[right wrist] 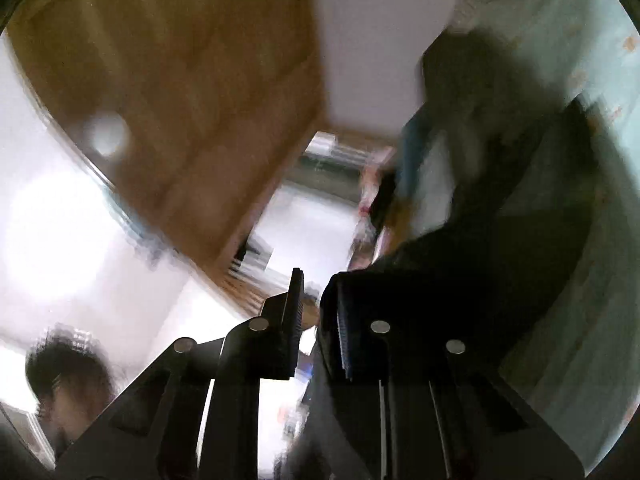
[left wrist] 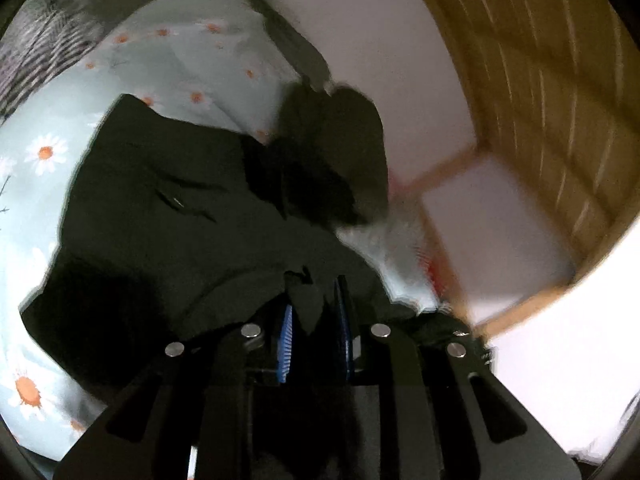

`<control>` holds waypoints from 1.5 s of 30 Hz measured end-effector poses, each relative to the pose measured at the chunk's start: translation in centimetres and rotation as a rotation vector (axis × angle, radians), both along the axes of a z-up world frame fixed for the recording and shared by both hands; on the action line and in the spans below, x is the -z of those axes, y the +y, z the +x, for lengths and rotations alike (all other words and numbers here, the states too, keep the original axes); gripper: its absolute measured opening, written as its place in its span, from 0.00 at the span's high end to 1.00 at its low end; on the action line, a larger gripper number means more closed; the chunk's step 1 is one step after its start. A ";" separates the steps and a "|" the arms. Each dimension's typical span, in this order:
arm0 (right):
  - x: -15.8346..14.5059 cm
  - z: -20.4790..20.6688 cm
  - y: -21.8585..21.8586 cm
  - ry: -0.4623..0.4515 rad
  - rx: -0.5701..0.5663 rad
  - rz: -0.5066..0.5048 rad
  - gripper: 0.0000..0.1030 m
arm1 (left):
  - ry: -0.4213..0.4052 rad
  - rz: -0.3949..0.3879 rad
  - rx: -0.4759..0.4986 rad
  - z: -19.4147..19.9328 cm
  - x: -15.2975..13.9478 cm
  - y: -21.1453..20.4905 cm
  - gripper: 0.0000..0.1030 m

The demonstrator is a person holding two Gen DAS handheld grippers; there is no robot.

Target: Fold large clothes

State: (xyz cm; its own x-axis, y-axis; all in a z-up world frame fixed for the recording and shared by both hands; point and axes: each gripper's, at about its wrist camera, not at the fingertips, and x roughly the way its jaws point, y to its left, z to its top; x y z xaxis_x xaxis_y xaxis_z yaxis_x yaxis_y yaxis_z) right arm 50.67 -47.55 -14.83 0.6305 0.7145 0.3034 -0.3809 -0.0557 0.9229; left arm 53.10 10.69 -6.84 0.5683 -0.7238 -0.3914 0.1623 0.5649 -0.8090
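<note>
both tools [left wrist: 314,304] [right wrist: 318,308] on dark garment [left wrist: 168,208] edge

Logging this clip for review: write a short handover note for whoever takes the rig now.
Left gripper: shut on an edge of the dark garment.
Right gripper: nearly closed, dark cloth draped at its right finger; grip unclear through blur.
Garment: mostly spread on the daisy-print sheet.
Done: an edge gripped.
Left: the folds; no neat fold shows yet.

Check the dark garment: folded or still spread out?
Not folded. The dark garment lies rumpled across the daisy sheet, one edge pinched in the left claw.
</note>
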 end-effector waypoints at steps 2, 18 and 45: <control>1.5 3.0 -0.9 0.181 0.067 -0.094 0.84 | 0.081 0.077 -0.044 2.8 2.1 1.4 0.83; 11.9 -4.7 8.4 0.430 -0.463 -0.173 0.04 | 0.156 0.177 -0.101 6.3 9.1 -1.3 0.83; -0.7 -9.8 6.9 0.050 -0.163 -0.109 0.85 | 0.178 -0.001 0.015 -9.0 6.3 -0.8 0.08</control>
State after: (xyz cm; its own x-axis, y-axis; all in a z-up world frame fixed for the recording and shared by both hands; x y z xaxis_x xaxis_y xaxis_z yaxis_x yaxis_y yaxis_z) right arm 40.84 -40.61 -14.17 0.5162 0.8353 0.1894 -0.3285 -0.0112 0.9444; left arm 44.13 9.90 -13.10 0.4789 -0.7323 -0.4841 0.0248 0.5625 -0.8264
